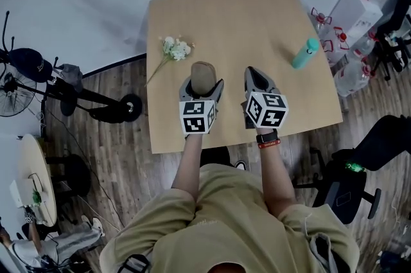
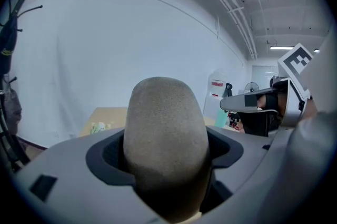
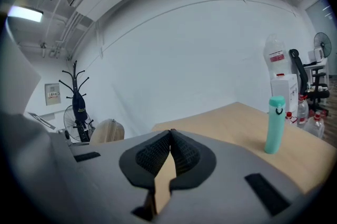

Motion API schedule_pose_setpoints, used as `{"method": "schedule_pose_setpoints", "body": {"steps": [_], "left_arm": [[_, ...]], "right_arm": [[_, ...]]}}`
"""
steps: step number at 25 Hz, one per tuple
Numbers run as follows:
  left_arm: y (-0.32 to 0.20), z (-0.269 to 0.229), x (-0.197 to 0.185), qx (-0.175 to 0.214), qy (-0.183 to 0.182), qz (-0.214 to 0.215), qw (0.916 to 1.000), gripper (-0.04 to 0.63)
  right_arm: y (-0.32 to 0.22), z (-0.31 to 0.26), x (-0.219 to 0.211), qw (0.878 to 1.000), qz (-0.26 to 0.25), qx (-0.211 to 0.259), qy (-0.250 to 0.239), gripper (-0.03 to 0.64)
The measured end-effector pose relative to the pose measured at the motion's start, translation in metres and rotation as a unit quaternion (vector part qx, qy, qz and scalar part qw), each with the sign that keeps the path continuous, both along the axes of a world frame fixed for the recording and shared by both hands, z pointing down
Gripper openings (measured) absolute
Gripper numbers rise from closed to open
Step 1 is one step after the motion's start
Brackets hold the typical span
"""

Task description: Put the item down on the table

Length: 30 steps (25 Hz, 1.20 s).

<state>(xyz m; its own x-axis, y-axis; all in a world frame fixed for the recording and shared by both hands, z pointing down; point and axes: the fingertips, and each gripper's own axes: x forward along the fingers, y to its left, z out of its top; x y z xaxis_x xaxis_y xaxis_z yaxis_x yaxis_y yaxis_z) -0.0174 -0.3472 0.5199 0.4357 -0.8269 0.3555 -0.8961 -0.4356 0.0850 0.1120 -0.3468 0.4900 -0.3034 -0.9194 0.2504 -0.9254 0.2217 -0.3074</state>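
Observation:
My left gripper (image 1: 200, 81) is shut on a tan, rough-skinned rounded item (image 1: 203, 74), held over the near middle of the wooden table (image 1: 237, 21). In the left gripper view the item (image 2: 164, 144) fills the space between the jaws and stands upright. My right gripper (image 1: 257, 80) hovers beside it to the right, shut with nothing held; in the right gripper view (image 3: 170, 145) its ribbed pads meet at the tips. The tan item (image 3: 107, 131) shows at that view's left.
A small bunch of white flowers (image 1: 173, 50) lies on the table's left part. A teal bottle (image 1: 304, 53) stands at its right; the same teal bottle (image 3: 274, 125) shows in the right gripper view. Water jugs (image 1: 350, 15) and an office chair (image 1: 347, 185) sit to the right.

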Motion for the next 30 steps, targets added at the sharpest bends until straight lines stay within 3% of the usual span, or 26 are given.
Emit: {"method": "schedule_pose_setpoints", "body": {"steps": [12, 18, 24, 30], "left_arm": [[-0.078, 0.043, -0.017, -0.051, -0.015, -0.001, 0.9986, 0.391], [-0.103, 0.072, -0.028, -0.074, -0.044, 0.022, 0.9960, 0.391], [-0.124, 0.099, -0.030, -0.088, -0.075, 0.062, 0.9913, 0.390], [-0.131, 0.127, -0.022, -0.098, -0.105, 0.141, 0.9796, 0.390]], "right_arm": [[-0.075, 0.038, -0.021, 0.999, 0.005, -0.038, -0.008, 0.015], [-0.098, 0.058, -0.035, 0.998, 0.006, -0.058, -0.015, 0.015], [-0.112, 0.075, -0.034, 0.997, 0.009, -0.074, -0.018, 0.015], [-0.124, 0.087, -0.031, 0.996, 0.013, -0.087, -0.026, 0.015]]}}
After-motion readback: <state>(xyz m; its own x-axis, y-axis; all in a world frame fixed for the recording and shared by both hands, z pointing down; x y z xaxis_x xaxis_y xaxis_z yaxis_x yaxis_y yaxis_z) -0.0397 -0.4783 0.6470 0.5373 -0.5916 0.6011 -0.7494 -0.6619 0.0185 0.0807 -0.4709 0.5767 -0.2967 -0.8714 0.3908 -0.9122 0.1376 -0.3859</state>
